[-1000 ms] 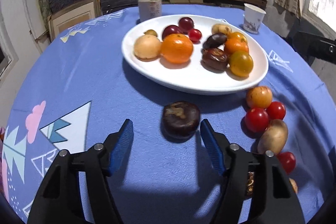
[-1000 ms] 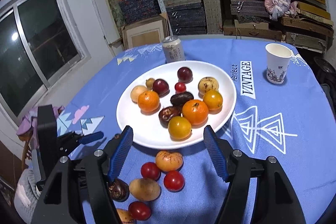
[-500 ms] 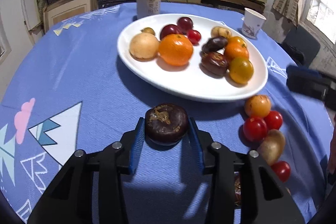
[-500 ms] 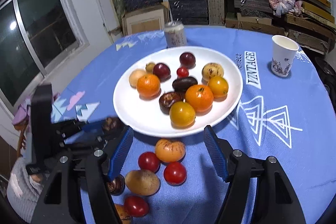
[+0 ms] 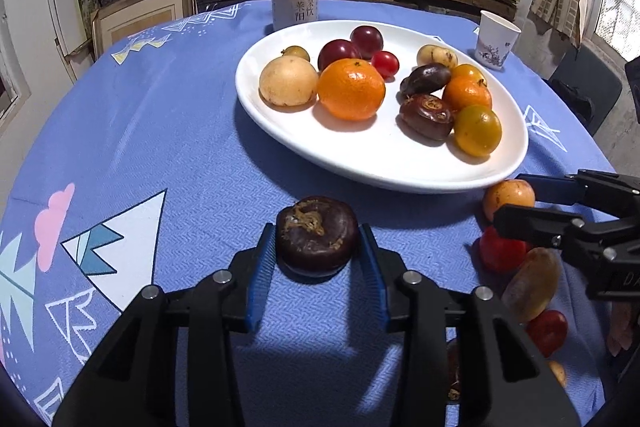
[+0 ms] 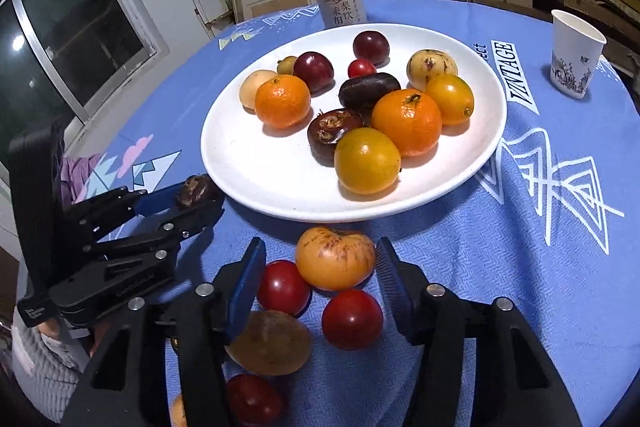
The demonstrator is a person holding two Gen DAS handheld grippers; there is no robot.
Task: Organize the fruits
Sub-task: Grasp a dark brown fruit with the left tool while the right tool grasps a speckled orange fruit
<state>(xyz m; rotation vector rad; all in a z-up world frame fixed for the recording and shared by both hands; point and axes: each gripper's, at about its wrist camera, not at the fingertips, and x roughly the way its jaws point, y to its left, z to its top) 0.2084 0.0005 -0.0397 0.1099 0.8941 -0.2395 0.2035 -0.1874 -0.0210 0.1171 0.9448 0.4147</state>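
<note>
- Left gripper (image 5: 318,269): narrow gap, blue pads (image 5: 259,283) pressed on both sides of a dark chestnut (image 5: 317,235), which sits on the blue cloth (image 5: 160,131) just before the plate's near rim.
- Same grip seen from the right wrist view, at the plate's left edge: chestnut (image 6: 197,190) clamped at the fingertips.
- Right gripper (image 6: 320,287): about half open, jaws closing, one finger each side of an orange persimmon (image 6: 335,258); right pad (image 6: 390,285) at the fruit's edge, left pad apart from it, contact unclear.
- Persimmon on the cloth, just off the white plate (image 6: 260,167).
- On the plate, eleven pieces: two tangerines (image 6: 407,122), two yellow-orange round fruits (image 6: 367,160), two dark red plums (image 6: 313,71), one cherry tomato (image 6: 361,68), one chestnut, one dark oblong fruit (image 6: 369,90), one tan speckled fruit (image 6: 431,67), one pale round fruit (image 6: 253,89), plus a small olive-brown one (image 6: 286,64), so twelve.
- Off the plate near the right gripper: three red tomatoes (image 6: 352,318), one brown oval fruit (image 6: 270,343), the persimmon; more partly hidden under the fingers, count unclear.
- One can (image 6: 341,7) behind the plate, one paper cup (image 6: 576,54) to its right.
</note>
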